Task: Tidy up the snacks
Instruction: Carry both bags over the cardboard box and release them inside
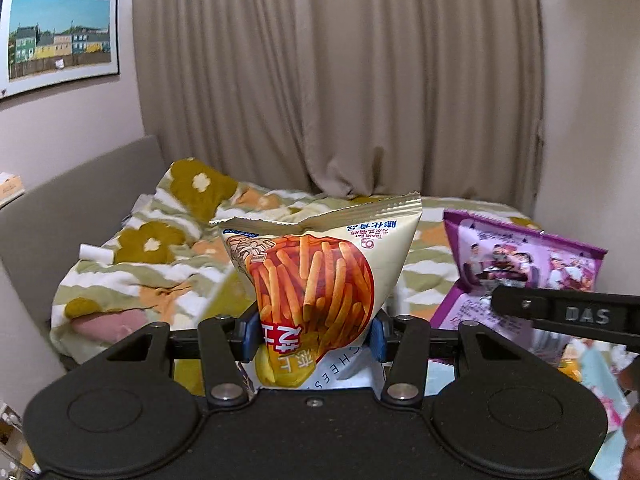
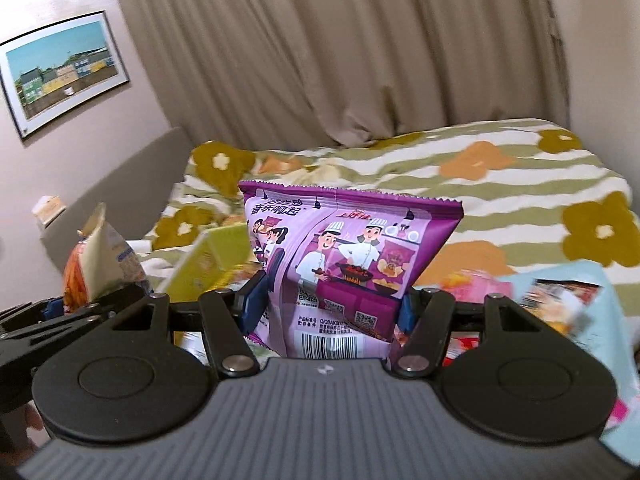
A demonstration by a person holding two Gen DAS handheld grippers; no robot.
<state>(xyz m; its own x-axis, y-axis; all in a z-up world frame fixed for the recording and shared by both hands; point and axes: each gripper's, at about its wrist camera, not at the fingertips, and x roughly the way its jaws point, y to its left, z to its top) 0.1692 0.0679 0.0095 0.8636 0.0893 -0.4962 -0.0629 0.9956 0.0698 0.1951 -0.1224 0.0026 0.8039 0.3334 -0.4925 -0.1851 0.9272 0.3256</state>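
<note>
My left gripper [image 1: 314, 334] is shut on a cream snack bag [image 1: 320, 280] printed with orange fries, held upright in the air above the bed. My right gripper [image 2: 328, 308] is shut on a purple snack bag [image 2: 344, 264] with cartoon chefs, also held upright. The purple bag [image 1: 516, 276] and the right gripper's arm [image 1: 568, 312] show at the right of the left wrist view. The cream bag [image 2: 96, 260] shows at the left of the right wrist view.
A bed with a flowered green-striped cover [image 2: 500, 184] lies ahead, with beige curtains [image 1: 340, 80] behind. A grey headboard [image 1: 80, 208] and a framed picture [image 1: 60, 36] are at left. A yellow-green box [image 2: 208, 264] and more blurred snack packs [image 2: 560, 300] lie below.
</note>
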